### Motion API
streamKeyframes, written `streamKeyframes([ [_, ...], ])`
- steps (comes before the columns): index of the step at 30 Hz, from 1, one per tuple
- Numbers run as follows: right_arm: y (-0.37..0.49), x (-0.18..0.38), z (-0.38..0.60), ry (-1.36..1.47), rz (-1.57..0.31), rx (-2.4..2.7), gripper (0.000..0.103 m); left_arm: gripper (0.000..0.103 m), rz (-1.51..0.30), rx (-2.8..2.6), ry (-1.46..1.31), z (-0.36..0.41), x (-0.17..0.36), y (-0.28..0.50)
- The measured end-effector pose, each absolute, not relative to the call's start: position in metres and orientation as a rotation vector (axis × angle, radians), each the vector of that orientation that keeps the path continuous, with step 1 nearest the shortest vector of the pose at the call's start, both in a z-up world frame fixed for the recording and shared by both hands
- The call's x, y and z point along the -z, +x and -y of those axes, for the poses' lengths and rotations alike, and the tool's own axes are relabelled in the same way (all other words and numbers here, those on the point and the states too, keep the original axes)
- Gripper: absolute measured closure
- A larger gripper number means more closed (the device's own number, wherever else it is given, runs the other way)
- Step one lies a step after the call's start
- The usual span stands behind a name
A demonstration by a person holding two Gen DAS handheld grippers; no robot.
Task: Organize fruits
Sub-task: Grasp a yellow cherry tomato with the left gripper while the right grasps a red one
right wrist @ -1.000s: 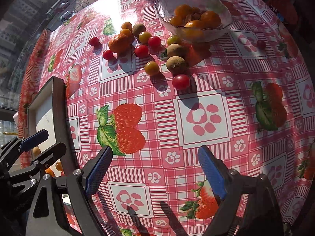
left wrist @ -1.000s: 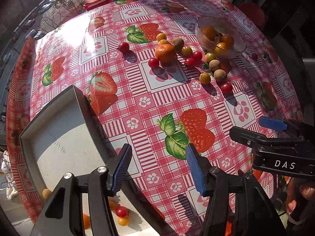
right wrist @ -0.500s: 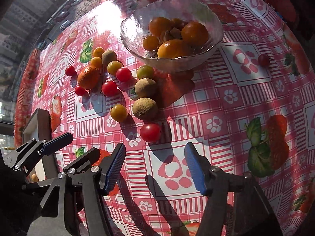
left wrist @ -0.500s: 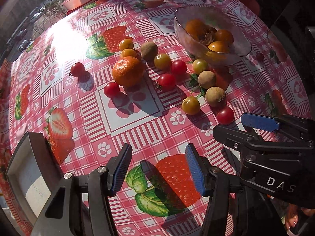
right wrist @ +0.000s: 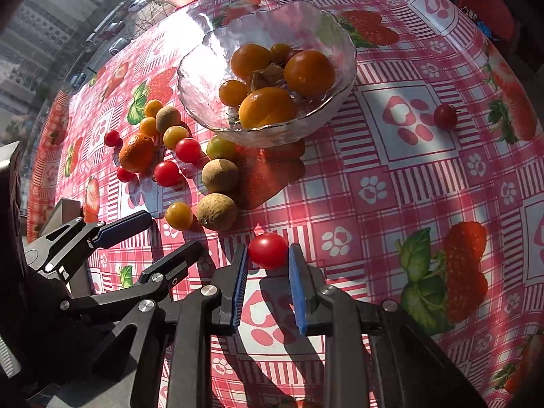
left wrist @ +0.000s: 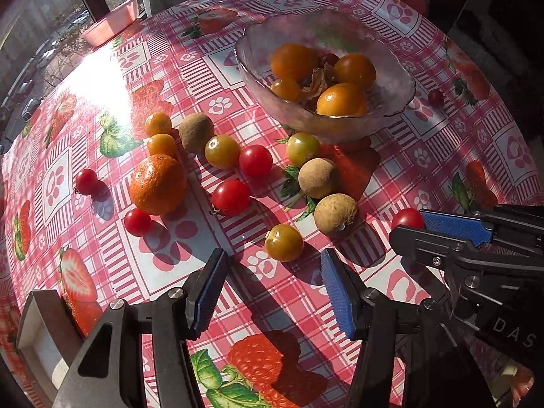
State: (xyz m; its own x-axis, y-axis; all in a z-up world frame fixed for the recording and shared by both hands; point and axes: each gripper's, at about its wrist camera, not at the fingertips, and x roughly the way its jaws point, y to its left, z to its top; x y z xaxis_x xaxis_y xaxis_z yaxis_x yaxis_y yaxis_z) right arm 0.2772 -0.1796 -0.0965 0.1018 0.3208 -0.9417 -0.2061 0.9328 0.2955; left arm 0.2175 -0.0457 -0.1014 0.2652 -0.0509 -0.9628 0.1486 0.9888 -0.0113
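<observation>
Both tools have swung in from the grey tray toward the fruit, and the right gripper (right wrist: 268,255), lower centre of its own view, now has its blue pads narrowed around the red tomato (right wrist: 268,250), touching or nearly so. The left gripper (left wrist: 273,267) hangs spread and empty at the bottom of its frame, just short of a yellow tomato (left wrist: 284,242), with the bowl (left wrist: 401,74) at upper right. That tomato looks light, smooth and easily burst, so a soft pinch across its widest middle seems right.
</observation>
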Motion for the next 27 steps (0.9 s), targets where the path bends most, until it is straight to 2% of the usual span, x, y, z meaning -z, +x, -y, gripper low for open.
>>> streamKeyframes([
  [3,0.275,0.096,0.192,0.118,-1.419,-0.381,0.077,0.048,-1.283,0.145,0.099,0.054,0.101,0.224],
  [4,0.274,0.095,0.194,0.121,-1.419,-0.380,0.077,0.054,-1.273,0.148,0.102,0.056,0.101,0.224],
  [6,0.270,0.094,0.198,0.130,-1.418,-0.380,0.077,0.079,-1.266,0.164,0.111,0.066,0.099,0.231],
  [7,0.268,0.093,0.199,0.135,-1.418,-0.380,0.077,0.080,-1.269,0.170,0.106,0.064,0.098,0.237],
  [13,0.254,0.085,0.204,0.151,-1.419,-0.381,0.077,0.080,-1.283,0.179,0.051,0.064,0.091,0.230],
  [27,0.202,0.075,0.183,0.132,-1.454,-0.413,0.077,0.080,-1.255,0.163,-0.024,0.028,0.050,0.144],
])
